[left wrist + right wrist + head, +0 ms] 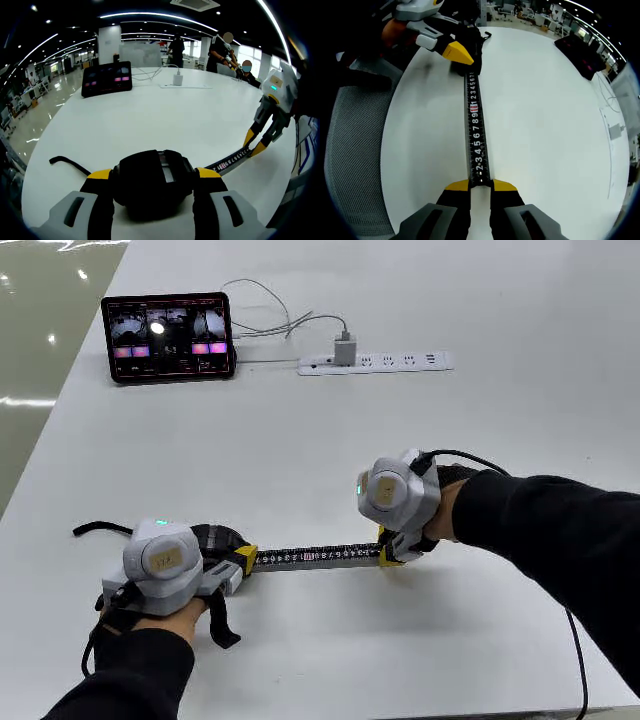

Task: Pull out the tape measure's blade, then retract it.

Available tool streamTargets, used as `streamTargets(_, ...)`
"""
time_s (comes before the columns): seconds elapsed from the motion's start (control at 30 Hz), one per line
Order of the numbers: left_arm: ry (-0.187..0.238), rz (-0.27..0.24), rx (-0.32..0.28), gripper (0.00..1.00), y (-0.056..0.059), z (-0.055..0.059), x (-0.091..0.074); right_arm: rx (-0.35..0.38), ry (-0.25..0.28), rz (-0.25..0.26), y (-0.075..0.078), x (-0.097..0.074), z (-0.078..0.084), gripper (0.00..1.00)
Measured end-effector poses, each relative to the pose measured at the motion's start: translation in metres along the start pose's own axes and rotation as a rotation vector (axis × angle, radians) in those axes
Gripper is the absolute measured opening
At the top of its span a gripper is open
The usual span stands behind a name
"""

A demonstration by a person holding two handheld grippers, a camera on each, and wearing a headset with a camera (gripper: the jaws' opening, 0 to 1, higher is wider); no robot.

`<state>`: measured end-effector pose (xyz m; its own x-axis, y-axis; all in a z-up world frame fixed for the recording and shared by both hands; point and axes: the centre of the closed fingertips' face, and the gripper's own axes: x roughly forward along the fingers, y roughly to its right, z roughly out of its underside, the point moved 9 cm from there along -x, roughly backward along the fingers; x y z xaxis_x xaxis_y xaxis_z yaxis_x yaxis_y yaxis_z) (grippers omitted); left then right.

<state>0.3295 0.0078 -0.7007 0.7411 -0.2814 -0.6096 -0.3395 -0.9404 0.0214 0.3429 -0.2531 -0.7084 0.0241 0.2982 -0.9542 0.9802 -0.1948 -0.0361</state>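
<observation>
Found tape measure (222, 538) by near edge of table (400, 660), body clamped in left gripper (154, 173), blade (476, 125) stretched rightward along that edge, tip pinched in closed right gripper (481, 186); retraction likely straight left toward body.

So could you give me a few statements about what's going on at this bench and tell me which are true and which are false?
1. The left tool is clamped on the tape measure's black case. True.
2. The blade is wound fully inside the case. False: a length of it lies stretched along the table, and the right tool grips its end.
3. The tablet at the far side has a dark, switched-off screen. False: its screen is lit and shows pictures.
4. A white charger is plugged into the power strip. True.
</observation>
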Motion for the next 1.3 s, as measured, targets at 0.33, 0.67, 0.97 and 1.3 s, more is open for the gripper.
streamTargets(0.33,0.0,0.001,-0.001,0.59,0.0,0.0,-0.001,0.036,0.008,0.002,0.001,0.001,-0.003,0.1)
streamTargets(0.67,0.0,0.001,-0.003,0.59,0.001,0.0,-0.001,0.04,0.015,0.006,-0.001,0.002,-0.005,0.1)
streamTargets(0.97,-0.001,0.004,-0.003,0.59,0.001,0.0,-0.001,0.038,0.02,0.006,-0.001,0.002,-0.008,0.1)
streamTargets(1.3,-0.002,0.005,-0.004,0.59,0.0,0.0,0.0,0.036,0.023,0.005,0.001,0.004,-0.011,0.1)
